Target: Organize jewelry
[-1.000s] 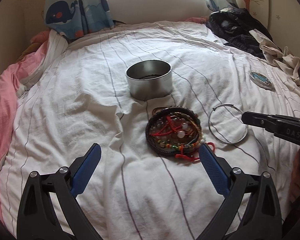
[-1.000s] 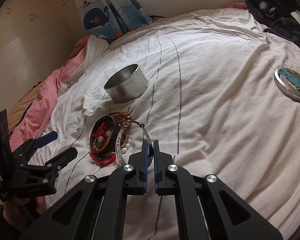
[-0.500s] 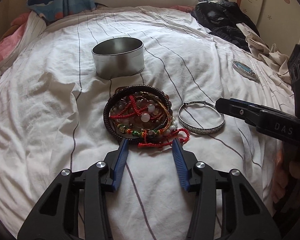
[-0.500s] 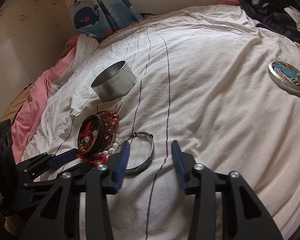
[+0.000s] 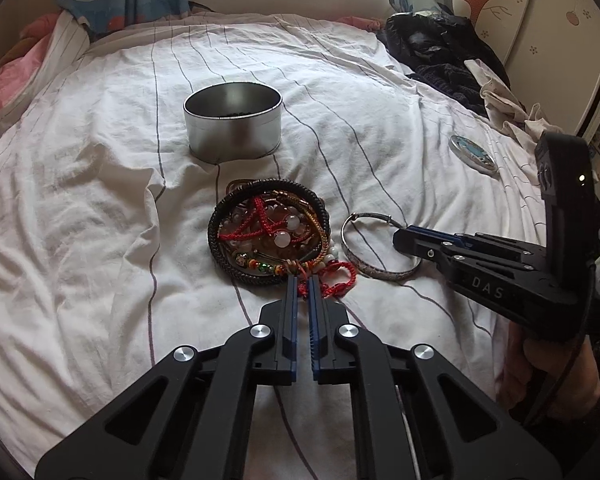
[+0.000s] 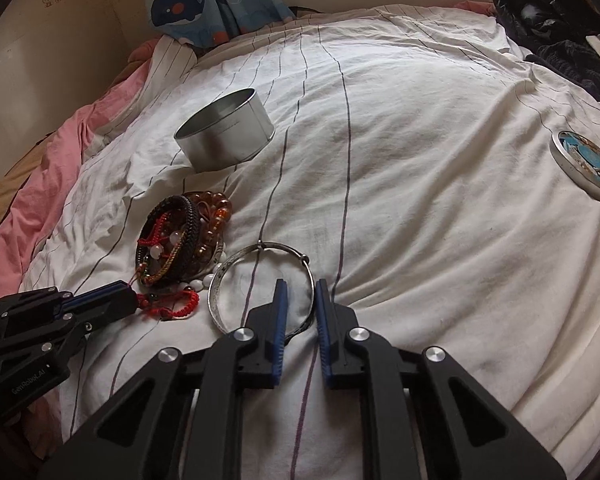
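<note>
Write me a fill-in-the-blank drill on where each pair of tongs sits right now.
The left tongs are closed on a ____ cord bracelet.
The right tongs straddle the rim of the ____ bangle.
The round tin stands ____ the bracelet pile, with its lid off.

Missing words: red; silver; beyond

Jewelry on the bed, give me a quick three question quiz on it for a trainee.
1. True or false: the tin lid sits on the silver tin.
2. The right tool straddles the rim of which item? A) silver bangle B) amber beads C) silver tin
3. Fill in: the left tool grips a ___ cord bracelet.

Key: 1 false; 2 A; 3 red.
</note>
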A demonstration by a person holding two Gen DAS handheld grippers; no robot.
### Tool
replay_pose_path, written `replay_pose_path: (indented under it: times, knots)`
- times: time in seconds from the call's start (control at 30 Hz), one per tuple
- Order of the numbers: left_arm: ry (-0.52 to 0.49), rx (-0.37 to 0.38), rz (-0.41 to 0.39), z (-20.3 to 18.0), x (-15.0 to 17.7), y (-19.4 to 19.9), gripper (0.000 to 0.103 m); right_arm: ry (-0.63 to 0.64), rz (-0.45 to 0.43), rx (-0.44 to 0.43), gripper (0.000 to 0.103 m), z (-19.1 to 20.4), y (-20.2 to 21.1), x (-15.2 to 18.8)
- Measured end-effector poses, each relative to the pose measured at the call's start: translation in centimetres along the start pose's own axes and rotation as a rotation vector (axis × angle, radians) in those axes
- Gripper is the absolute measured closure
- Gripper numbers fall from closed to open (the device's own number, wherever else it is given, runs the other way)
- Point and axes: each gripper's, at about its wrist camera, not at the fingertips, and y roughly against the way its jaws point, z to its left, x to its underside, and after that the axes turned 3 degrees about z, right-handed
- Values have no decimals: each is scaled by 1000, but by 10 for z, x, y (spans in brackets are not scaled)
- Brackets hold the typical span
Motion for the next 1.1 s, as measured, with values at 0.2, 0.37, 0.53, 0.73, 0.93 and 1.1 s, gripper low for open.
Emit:
replay_pose_path:
  times: [0.2, 0.37, 0.53, 0.73, 0.93, 1.1]
  knots:
    - [35, 40, -47, 15, -7, 27, 98, -23, -39, -72, 97, 0, 14, -1]
    - [37, 40, -61, 15, -17, 36, 98, -42, -80, -126, 97, 0, 28, -5]
    - [1, 1, -77, 11, -35, 41, 98, -36, -136, -151, 97, 4, 45, -18]
    - [-6, -44, -121, 25, -78, 40, 98, -10, -166, -166, 97, 12, 45, -49]
    - [13, -12, -172, 41, -133, 16, 98, 20, -185, -167, 97, 18, 31, -82]
    - [32, 3, -110, 55, -167, -37, 97, 32, -185, -152, 97, 19, 14, -109]
